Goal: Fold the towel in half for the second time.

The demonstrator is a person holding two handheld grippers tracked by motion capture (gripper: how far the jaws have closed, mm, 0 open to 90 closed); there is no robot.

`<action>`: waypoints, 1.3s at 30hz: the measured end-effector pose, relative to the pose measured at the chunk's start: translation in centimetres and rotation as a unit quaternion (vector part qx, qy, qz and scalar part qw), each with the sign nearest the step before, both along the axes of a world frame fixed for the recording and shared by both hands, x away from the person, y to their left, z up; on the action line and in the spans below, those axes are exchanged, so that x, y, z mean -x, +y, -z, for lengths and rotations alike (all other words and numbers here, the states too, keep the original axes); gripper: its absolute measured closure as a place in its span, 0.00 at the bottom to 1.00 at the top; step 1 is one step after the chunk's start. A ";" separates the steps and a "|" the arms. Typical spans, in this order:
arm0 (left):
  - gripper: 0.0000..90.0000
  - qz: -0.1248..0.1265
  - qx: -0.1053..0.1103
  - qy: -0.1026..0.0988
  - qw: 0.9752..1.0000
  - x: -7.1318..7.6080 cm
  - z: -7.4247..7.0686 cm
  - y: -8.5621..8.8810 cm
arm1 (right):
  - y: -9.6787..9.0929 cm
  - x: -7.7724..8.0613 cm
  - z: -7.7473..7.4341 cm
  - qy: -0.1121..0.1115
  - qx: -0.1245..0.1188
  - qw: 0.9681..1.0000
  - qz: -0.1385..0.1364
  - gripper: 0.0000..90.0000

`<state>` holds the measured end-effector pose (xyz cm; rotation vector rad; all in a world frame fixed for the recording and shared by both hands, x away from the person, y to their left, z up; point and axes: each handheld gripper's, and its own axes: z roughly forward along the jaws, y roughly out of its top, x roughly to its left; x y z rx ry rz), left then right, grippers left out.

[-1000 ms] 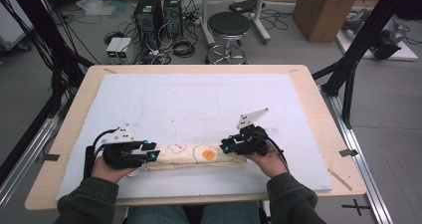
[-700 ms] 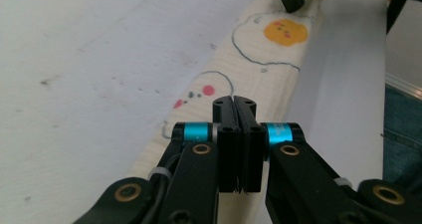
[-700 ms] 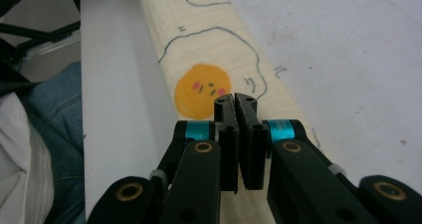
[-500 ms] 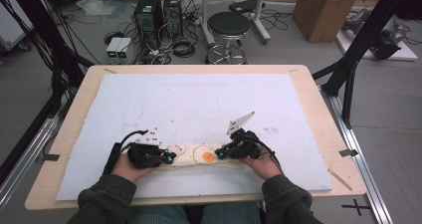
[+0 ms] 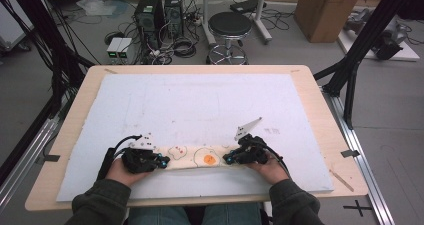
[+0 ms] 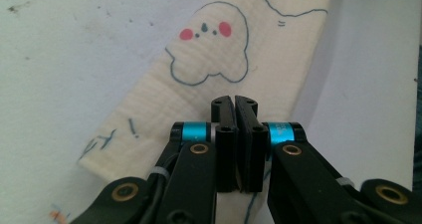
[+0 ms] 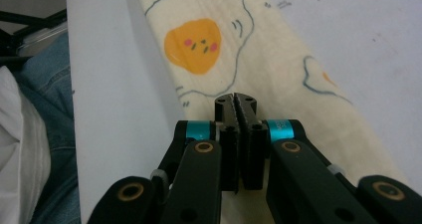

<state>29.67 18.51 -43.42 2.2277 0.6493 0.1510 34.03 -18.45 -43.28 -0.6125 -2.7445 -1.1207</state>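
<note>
Where the wooden desk [image 5: 320, 105] carries a wide white foam sheet [image 5: 210, 105], a folded cream cloth [image 5: 197, 157] lies as a long narrow strip on that sheet, close to its near edge and roughly midway along it. The cloth is printed with a fried egg with an orange yolk [image 7: 193, 45] and a pale ghost-like figure with pink cheeks [image 6: 209, 45]. At the cloth's left end sits the left hand-held gripper [image 5: 159, 161]; in the left gripper view its jaws are pressed together over the cloth's edge, having just been closing, with fabric pinched between them. At the cloth's right end sits the right hand-held gripper [image 5: 228, 160], whose jaws are likewise clamped on the cloth's edge, just short of the egg print. A grey three-cornered plate [image 5: 247, 127] stands up above the right hand-held gripper, behind the cloth.
</note>
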 end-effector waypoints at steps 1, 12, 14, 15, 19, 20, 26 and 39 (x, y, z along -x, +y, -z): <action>0.96 -0.001 0.001 -0.001 1.000 0.0 0.0 0.1 | -0.3 0.0 0.1 -0.003 -0.002 1.000 0.002 0.99; 0.95 -0.006 -0.002 -0.006 1.000 0.5 0.1 1.1 | -2.6 0.6 0.3 0.001 -0.010 1.000 0.026 0.98; 0.95 -0.007 0.000 -0.005 1.000 0.5 0.1 1.3 | -3.1 0.7 0.3 0.000 -0.012 0.999 0.031 0.98; 0.94 -0.009 0.001 -0.005 1.000 0.5 0.1 1.4 | -3.3 0.8 0.4 0.001 -0.014 0.999 0.032 0.98; 0.94 -0.011 0.001 -0.006 1.000 0.6 0.1 1.8 | -3.8 0.9 0.4 -0.003 -0.016 0.999 0.038 0.98; 0.94 -0.010 0.000 -0.007 1.000 0.7 0.1 1.8 | -3.8 0.9 0.4 -0.005 -0.017 0.999 0.038 0.98; 0.93 -0.012 0.004 -0.010 1.000 0.8 0.2 1.9 | -3.9 1.0 0.4 -0.003 -0.017 0.999 0.040 0.98; 0.87 -0.021 0.036 -0.025 0.999 0.9 -0.6 2.5 | -3.6 1.2 -0.1 -0.016 -0.038 0.998 0.039 0.95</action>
